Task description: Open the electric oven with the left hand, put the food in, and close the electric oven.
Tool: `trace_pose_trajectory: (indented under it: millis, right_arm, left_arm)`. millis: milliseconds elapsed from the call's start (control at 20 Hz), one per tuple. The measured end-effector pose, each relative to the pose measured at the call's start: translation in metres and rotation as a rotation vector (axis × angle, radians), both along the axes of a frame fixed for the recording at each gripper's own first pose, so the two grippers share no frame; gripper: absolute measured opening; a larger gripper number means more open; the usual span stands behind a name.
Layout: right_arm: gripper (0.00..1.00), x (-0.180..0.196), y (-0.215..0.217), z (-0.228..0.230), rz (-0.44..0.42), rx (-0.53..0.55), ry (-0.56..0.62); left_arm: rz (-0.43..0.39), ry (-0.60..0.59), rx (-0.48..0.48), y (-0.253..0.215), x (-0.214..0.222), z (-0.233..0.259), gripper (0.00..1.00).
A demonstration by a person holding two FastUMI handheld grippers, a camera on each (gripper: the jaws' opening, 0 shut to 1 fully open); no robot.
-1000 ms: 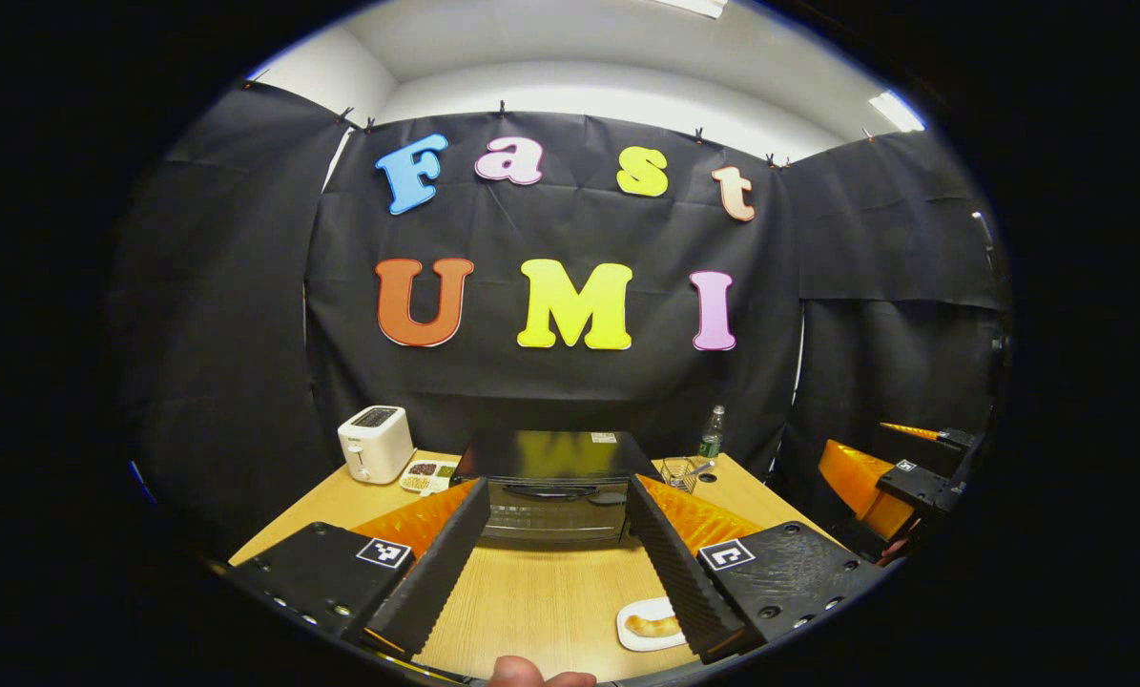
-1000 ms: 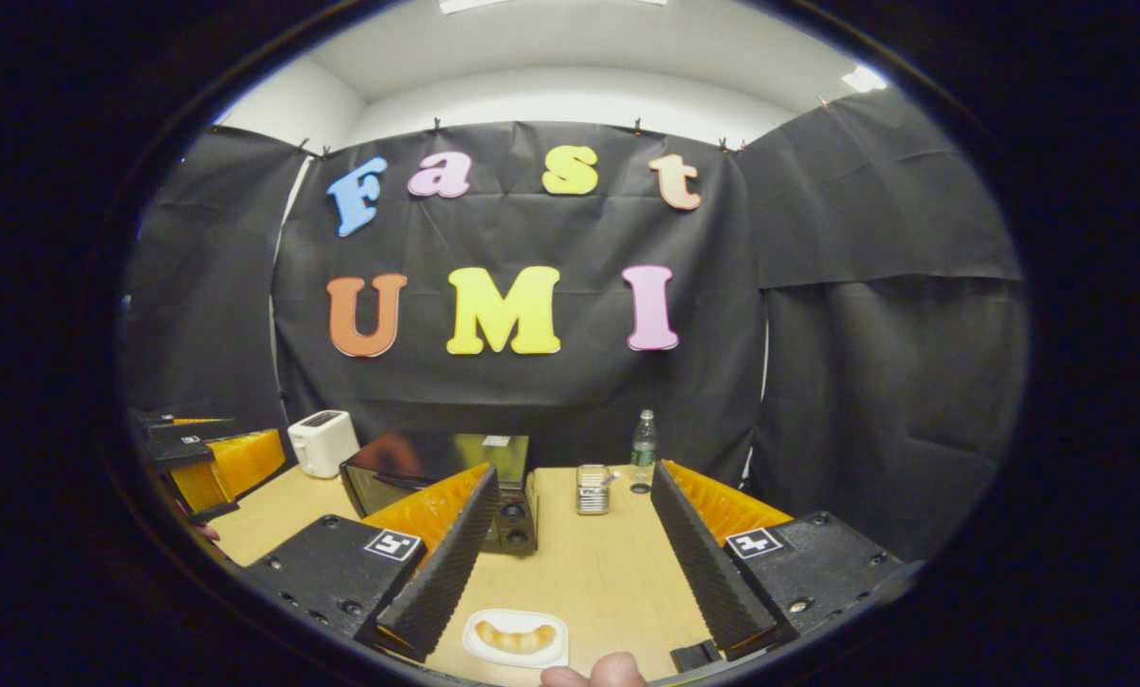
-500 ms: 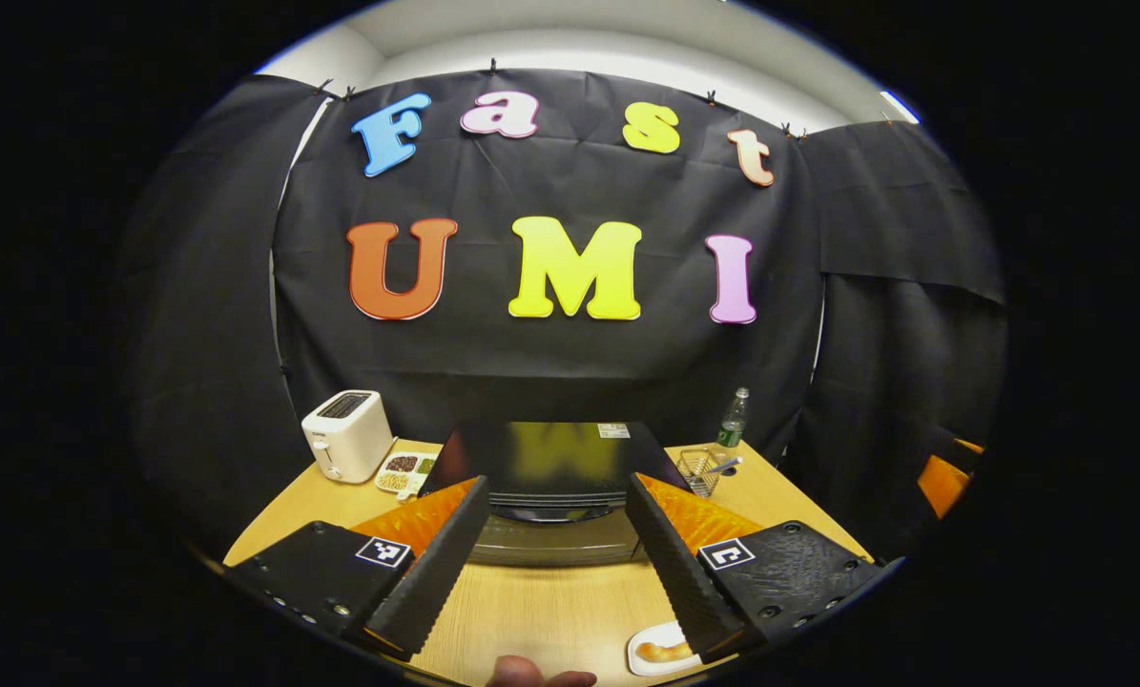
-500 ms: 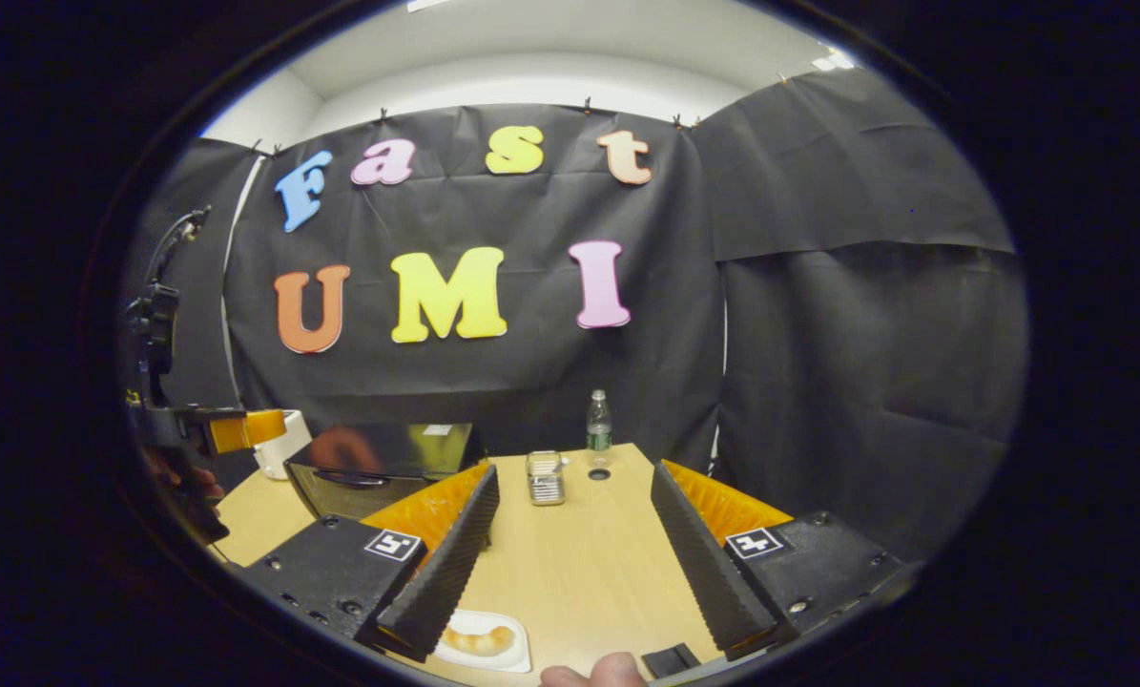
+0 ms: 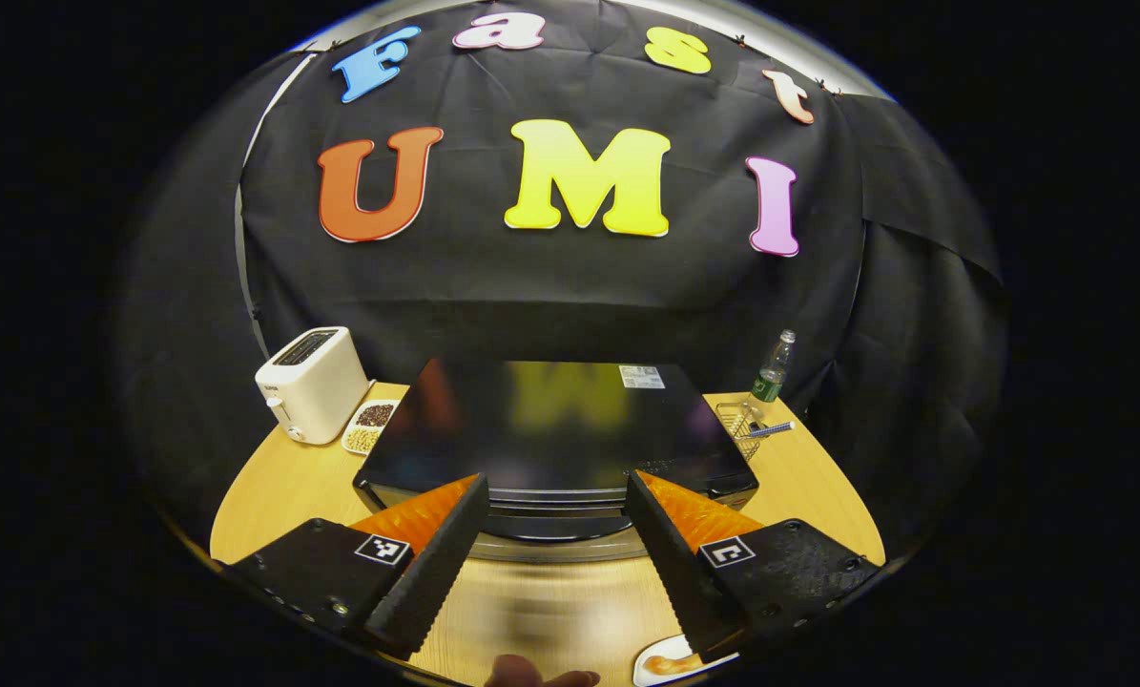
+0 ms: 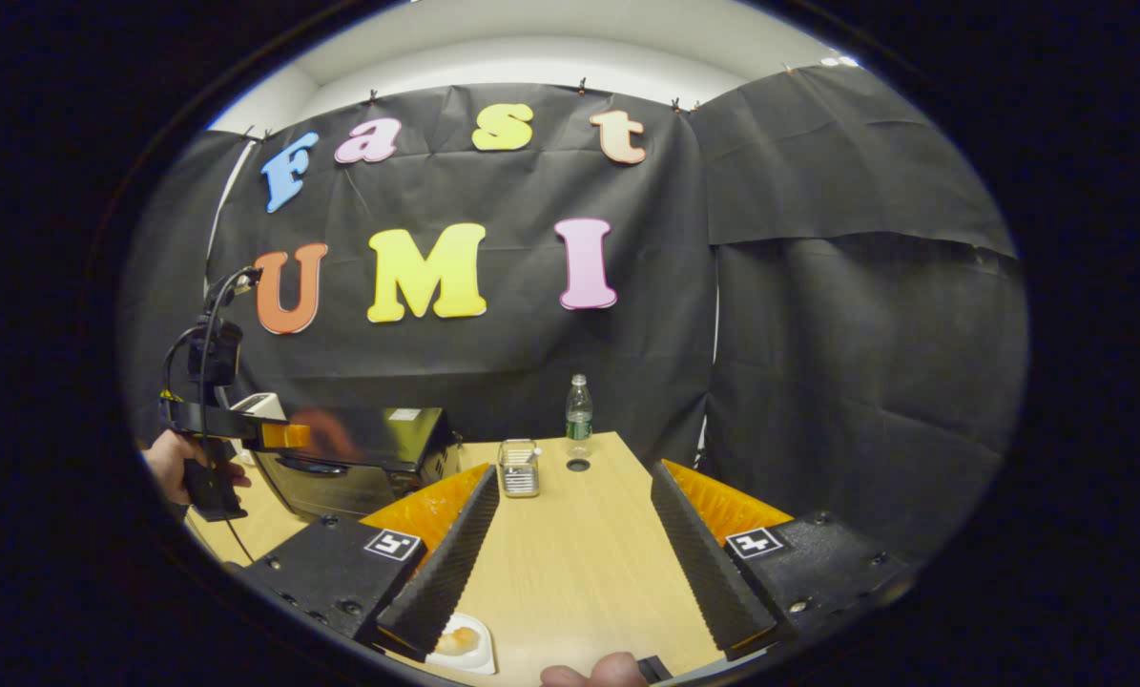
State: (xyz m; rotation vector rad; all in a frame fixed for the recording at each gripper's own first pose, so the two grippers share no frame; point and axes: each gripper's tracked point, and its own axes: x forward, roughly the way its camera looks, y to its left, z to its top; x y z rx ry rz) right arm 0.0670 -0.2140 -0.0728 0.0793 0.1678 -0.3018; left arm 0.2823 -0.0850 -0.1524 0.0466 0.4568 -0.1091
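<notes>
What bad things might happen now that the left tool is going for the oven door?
The open left tool is above the oven, near its handle; it might miss or slip off. A tugged door could perhaps swing toward the plate of food. The wire basket stands close beside the oven.

On the worktop (image 5: 798, 477), the oven (image 5: 550, 429) sits centrally. A toaster (image 5: 310, 384) and a snack tray (image 5: 369, 427) stand to its left, a wire basket (image 5: 746, 425) and a bottle (image 5: 770, 367) to its right, and a plate of food (image 5: 665, 660) lies in front.
</notes>
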Motion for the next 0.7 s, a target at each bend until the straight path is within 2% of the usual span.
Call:
trace_pose_trajectory:
  millis: [300, 400, 700]
  right_arm:
    - [0.99, 0.019, -0.023, -0.013, -0.013, 0.017, 0.032]
    - [0.99, 0.024, -0.026, -0.011, -0.006, 0.017, 0.026]
    - [0.99, 0.029, -0.015, -0.016, 0.037, 0.028, 0.033]
  left_arm:
    - [0.01, 0.087, 0.063, 0.0, 0.011, -0.038, 0.95]
    - [0.008, 0.084, 0.076, 0.0, 0.011, -0.044, 0.96]
    - [0.018, 0.127, 0.065, 0.001, 0.0, -0.045, 0.98]
